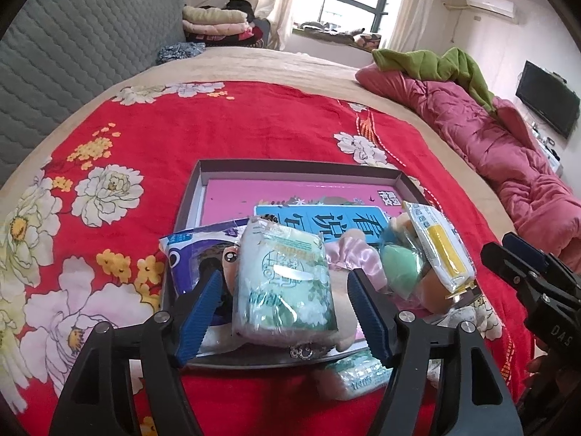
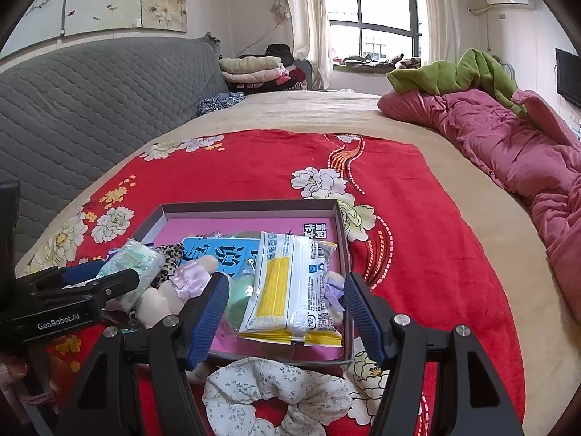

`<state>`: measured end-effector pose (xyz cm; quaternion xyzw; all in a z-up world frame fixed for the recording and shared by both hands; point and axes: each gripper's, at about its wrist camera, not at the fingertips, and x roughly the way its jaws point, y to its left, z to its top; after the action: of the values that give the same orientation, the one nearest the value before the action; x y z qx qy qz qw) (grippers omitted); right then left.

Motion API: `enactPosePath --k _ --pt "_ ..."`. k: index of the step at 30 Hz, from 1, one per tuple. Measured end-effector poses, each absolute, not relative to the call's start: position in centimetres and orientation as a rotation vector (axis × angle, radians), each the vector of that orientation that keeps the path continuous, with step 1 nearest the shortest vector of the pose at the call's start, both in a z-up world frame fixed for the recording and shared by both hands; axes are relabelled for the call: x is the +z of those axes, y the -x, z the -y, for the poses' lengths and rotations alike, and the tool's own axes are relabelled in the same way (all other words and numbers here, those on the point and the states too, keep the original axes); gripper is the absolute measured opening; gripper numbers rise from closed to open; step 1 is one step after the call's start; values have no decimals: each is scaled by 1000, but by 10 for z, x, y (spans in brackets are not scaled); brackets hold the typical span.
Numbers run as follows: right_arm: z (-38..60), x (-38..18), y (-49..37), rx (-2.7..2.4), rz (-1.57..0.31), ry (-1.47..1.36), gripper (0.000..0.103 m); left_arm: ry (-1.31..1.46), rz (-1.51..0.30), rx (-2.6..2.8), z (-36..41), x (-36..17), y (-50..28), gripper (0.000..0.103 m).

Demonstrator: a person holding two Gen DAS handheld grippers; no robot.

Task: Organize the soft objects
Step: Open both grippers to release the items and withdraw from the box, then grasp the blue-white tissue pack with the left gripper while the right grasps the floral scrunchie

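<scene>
A shallow grey box (image 1: 294,167) with a pink base lies on the red floral blanket; it also shows in the right wrist view (image 2: 254,206). My left gripper (image 1: 287,301) is open, with a green-and-white tissue pack (image 1: 285,279) between its fingers over the box's near edge. My right gripper (image 2: 287,309) is open around a white-and-yellow packet (image 2: 290,287) lying in the box. A purple pack (image 1: 189,254), a pink satin scrunchie (image 1: 356,254) and a green soft toy (image 1: 399,265) also lie in the box. A floral scrunchie (image 2: 272,392) and another tissue pack (image 1: 359,374) lie in front of the box.
The red floral blanket (image 1: 218,127) covers a beige bed. A pink quilt (image 1: 490,138) with a green cloth (image 1: 435,61) runs along the right side. A grey quilted headboard (image 1: 72,43) stands at the left. Folded bedding (image 1: 214,21) is stacked at the back.
</scene>
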<state>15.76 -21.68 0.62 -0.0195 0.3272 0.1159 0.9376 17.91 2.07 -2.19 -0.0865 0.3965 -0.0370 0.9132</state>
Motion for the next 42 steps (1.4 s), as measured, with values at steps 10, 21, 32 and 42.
enactPosePath --k 10,21,32,42 --pt "226 19 -143 248 -644 41 70 170 -774 -73 -20 1 -158 75" --pt "230 32 -116 289 -619 55 71 135 -772 -121 0 19 -125 75" --pt "240 38 -86 328 -603 68 71 123 -797 -140 15 28 -94 75" --pt "248 19 -60 362 -635 49 71 112 -852 -129 21 23 -71 75"
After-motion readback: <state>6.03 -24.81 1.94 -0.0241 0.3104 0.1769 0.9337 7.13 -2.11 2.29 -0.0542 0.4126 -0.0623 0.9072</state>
